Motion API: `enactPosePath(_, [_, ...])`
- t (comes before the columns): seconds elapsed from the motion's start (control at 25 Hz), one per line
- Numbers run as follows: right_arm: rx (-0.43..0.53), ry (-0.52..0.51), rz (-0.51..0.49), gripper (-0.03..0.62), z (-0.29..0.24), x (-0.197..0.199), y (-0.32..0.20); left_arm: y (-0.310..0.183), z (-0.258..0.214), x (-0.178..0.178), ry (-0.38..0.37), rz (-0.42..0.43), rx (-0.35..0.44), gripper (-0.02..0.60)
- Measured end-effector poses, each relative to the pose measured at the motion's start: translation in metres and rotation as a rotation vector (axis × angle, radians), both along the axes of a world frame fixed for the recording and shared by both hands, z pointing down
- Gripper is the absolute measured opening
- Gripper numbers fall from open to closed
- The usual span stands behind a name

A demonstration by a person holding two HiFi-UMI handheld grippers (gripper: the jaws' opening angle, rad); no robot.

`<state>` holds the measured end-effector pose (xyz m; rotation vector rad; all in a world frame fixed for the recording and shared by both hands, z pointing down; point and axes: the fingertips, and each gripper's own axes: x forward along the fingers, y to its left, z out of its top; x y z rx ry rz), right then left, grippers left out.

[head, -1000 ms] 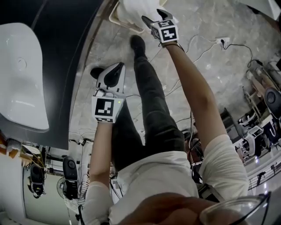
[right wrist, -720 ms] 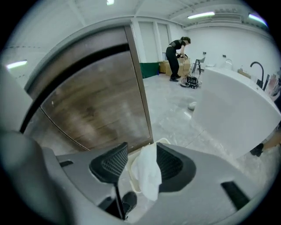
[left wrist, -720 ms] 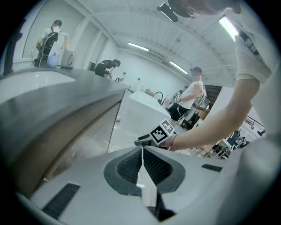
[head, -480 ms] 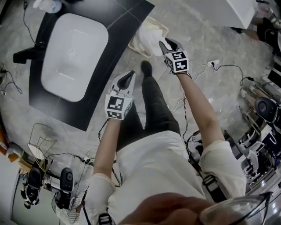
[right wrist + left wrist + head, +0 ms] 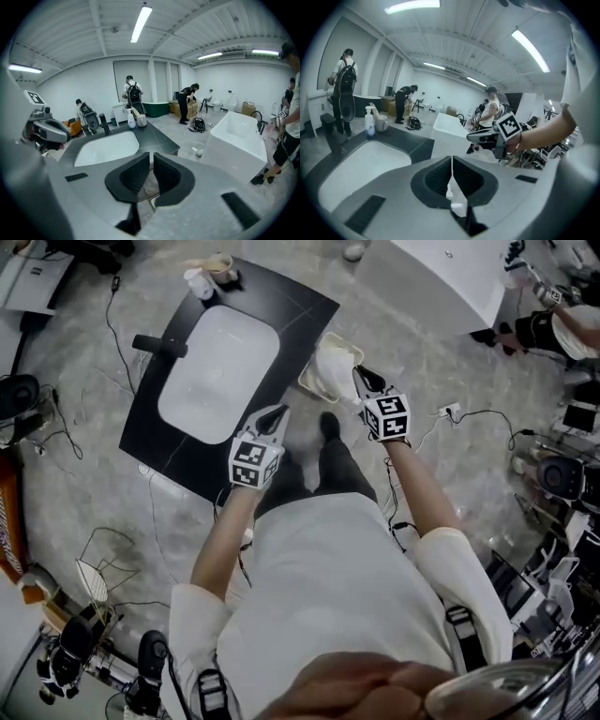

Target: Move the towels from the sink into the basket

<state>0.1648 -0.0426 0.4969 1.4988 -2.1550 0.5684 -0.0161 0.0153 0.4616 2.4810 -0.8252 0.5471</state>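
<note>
No words, numbers or brand names can be read anywhere here. The only marks are black-and-white square patterns on the cubes of the left gripper (image 5: 277, 414) and right gripper (image 5: 363, 377). Any print on the bottle (image 5: 369, 123) is too small to read.

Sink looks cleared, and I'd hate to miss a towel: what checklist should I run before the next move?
1. Sink free of towels: ok, basin bare.
2. Towel inside basket: ok, it lies in it.
3. Left claw empty: ok, jaws together, nothing between.
4. Right claw empty: ok, jaws have just been closing, nothing between.
5. Towel fully within the basket rim: cannot tell.
</note>
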Motion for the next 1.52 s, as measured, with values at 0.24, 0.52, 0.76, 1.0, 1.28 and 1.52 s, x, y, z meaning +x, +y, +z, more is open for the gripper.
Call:
enactPosePath(0.24, [0.066,0.002,0.013,-0.002,-0.088,-0.024,0.049,0.021,-0.068,-0.03,0.063,-0.012,0.028,0.011])
enactPosePath(0.52, [0.112,-0.019,0.059,-0.002,-0.153,-0.024,0.092,0.031,-0.121,-0.039,0.095,0.006,0.084,0.011])
enactPosePath(0.76, [0.164,-0.051,0.086,-0.002,-0.189,0.0,0.114,0.032,-0.152,-0.03,0.11,-0.01,0.126,0.011])
enactPosePath(1.0, [0.245,-0.065,0.073,-0.002,-0.231,0.021,0.125,0.037,-0.192,-0.018,0.122,-0.048,0.203,0.011])
enactPosePath(1.28, [0.318,-0.038,0.029,-0.002,-0.252,0.039,0.126,0.039,-0.213,-0.005,0.142,-0.092,0.269,0.011])
enactPosePath(1.52, [0.337,-0.021,-0.012,-0.002,-0.259,0.044,0.128,0.042,-0.214,0.004,0.132,-0.104,0.273,0.011])
